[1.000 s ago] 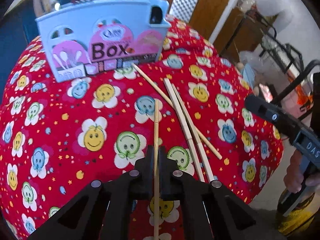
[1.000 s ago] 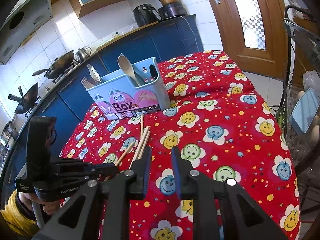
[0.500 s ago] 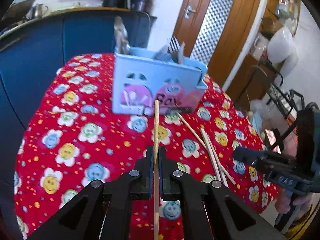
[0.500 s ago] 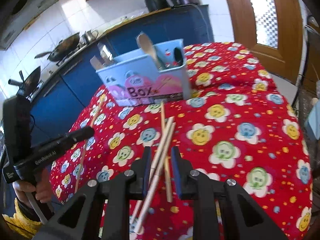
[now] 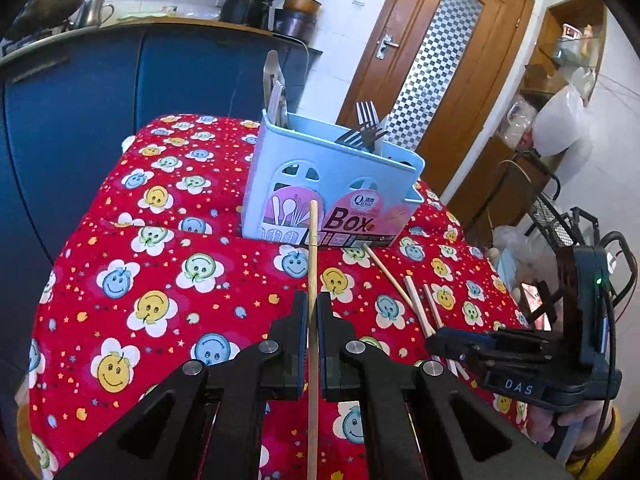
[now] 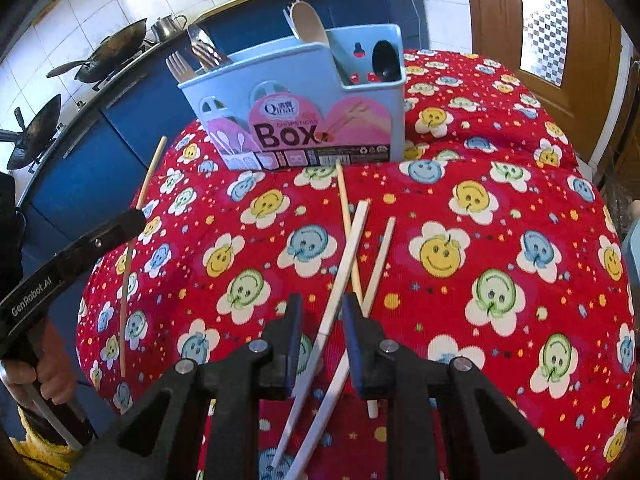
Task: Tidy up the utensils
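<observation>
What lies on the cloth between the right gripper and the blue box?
Three loose chopsticks lie between the right gripper and the box, seen in the right wrist view.

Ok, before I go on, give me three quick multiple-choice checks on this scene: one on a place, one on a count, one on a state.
1. Where do the loose chopsticks lie?
A. inside the box
B. on the cloth, in front of the box
C. on the kitchen counter

2. How many loose chopsticks are there?
A. one
B. six
C. three

3. What is the left gripper doing?
A. shut on a single chopstick
B. open and empty
C. shut on a fork

Answers:
1 B, since they lie flat on the red cloth just short of the box's front.
2 C, since the right wrist view shows three sticks crossing one another.
3 A, since the fingers pinch one stick that runs out toward the box.
</observation>
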Action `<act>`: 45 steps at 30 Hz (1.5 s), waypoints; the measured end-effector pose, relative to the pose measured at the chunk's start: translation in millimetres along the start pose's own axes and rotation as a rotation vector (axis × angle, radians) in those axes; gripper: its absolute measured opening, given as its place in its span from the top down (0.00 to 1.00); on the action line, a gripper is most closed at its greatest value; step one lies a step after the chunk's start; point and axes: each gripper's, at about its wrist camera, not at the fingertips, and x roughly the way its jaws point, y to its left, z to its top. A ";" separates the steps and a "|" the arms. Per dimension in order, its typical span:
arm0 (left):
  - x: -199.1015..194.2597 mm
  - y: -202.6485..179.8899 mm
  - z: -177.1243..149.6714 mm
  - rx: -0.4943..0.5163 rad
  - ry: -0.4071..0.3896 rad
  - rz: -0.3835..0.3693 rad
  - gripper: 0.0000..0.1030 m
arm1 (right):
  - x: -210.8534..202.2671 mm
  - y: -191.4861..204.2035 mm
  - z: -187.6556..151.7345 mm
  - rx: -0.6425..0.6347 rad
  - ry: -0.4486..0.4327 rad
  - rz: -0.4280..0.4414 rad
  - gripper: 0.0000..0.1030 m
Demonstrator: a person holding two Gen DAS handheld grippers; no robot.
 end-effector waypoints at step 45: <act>-32.1 -28.2 65.5 0.074 -0.245 0.051 0.96 | -58.1 -12.1 57.7 0.043 -0.308 0.165 0.92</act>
